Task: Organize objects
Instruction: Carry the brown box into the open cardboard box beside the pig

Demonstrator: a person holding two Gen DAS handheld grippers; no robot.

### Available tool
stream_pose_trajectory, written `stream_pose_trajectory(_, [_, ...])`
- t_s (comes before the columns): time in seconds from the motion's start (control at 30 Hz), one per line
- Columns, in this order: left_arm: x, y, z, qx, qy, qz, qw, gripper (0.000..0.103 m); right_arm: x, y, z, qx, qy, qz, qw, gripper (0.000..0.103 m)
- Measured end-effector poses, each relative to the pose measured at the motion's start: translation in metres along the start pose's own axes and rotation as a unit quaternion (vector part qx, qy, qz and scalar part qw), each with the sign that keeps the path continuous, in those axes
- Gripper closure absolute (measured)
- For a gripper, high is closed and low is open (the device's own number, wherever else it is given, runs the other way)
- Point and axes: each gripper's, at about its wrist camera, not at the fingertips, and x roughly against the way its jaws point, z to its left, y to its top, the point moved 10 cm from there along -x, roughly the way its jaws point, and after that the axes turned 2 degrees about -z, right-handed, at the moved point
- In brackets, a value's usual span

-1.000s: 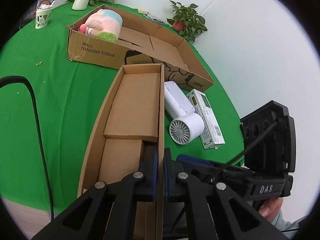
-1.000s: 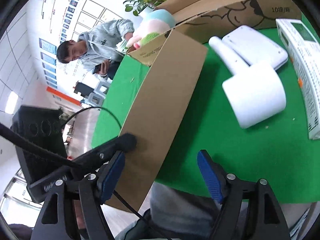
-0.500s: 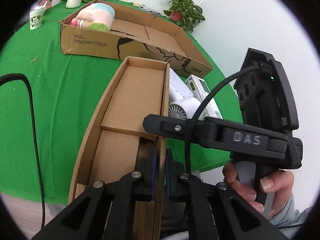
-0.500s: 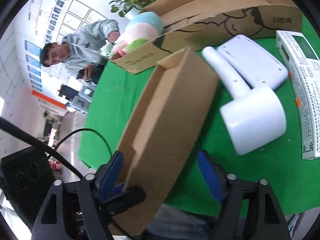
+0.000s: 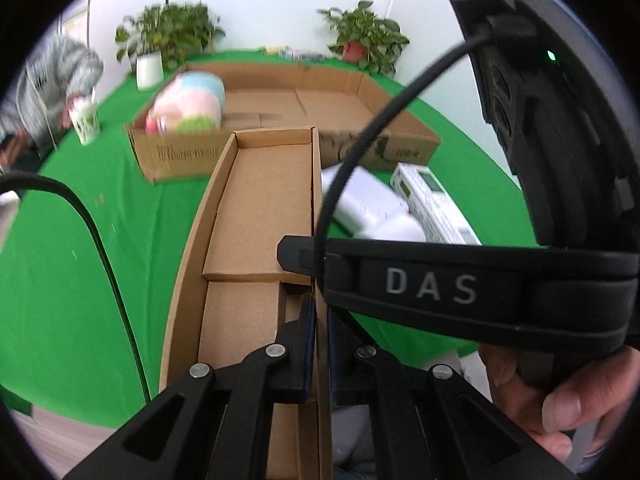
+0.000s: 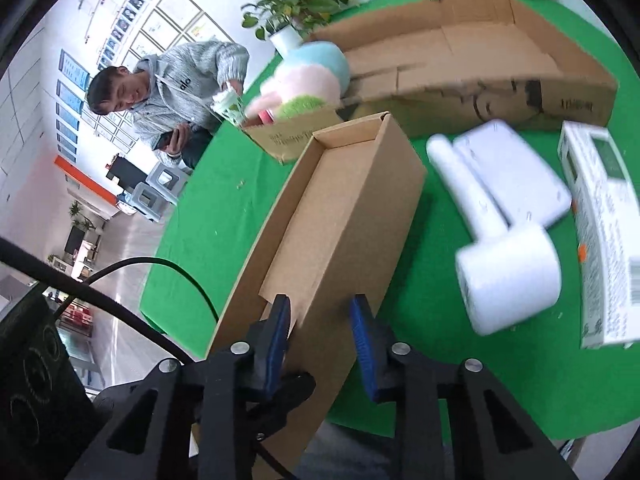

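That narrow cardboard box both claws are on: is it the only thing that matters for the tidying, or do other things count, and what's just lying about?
In play:
narrow cardboard box, its wall pinched by the left gripper, right gripper straddling the same wall
white handheld fan
white carton
large cardboard box holding a plush toy

Probably just lying about:
potted plants
paper cup
black cable

Matt cardboard narrow box (image 6: 352,216), glossy white plastic fan (image 6: 508,276) (smooth), green cloth table cover (image 5: 80,264)

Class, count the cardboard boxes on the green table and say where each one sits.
2. The narrow open cardboard box lies nearest, its side wall pinched by the left gripper. The large cardboard box sits behind it, holding a plush toy. Others may be hidden.
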Motion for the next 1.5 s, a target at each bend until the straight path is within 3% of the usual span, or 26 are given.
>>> stream_pose_trajectory(0.23, [0.013,0.065,-0.004,-0.032,0.033,-0.066,0.9968,0.099,0.046,0.057,0.017,0.036,-0.012,-0.059,0.998,0.078])
stream_pose_trajectory(0.4, [0.006,0.122,-0.005,-0.042,0.047,-0.094,0.9936,0.099,0.058,0.119,0.026,0.04,-0.01,-0.079,0.996,0.078])
stream_pose_trajectory(0.67, [-0.037,0.206,0.007,-0.032,0.052,-0.091,0.994,0.099,0.04,0.221,0.012,0.036,-0.009,-0.072,0.997,0.079])
stream_pose_trajectory(0.83, [-0.082,0.244,0.023,-0.01,0.063,-0.075,0.9952,0.099,0.0,0.284,-0.006,0.031,-0.006,-0.048,0.998,0.079])
stream_pose_trajectory(1.0, [-0.142,0.253,0.046,0.018,0.075,-0.036,0.9964,0.099,-0.065,0.321,-0.036,0.005,0.0,0.0,1.0,0.079])
stream_pose_trajectory(1.2, [-0.195,0.238,0.061,0.034,0.091,0.001,0.9953,0.097,-0.137,0.326,-0.081,-0.008,0.005,0.052,0.999,0.081])
stream_pose_trajectory(1.3, [-0.205,0.235,0.062,0.028,0.104,0.005,0.9942,0.097,-0.151,0.326,-0.091,-0.013,0.024,0.053,0.998,0.081])
stream_pose_trajectory(1.5, [-0.212,0.205,0.058,0.055,0.074,0.055,0.9942,0.096,-0.18,0.31,-0.111,-0.021,0.002,0.082,0.996,0.08])
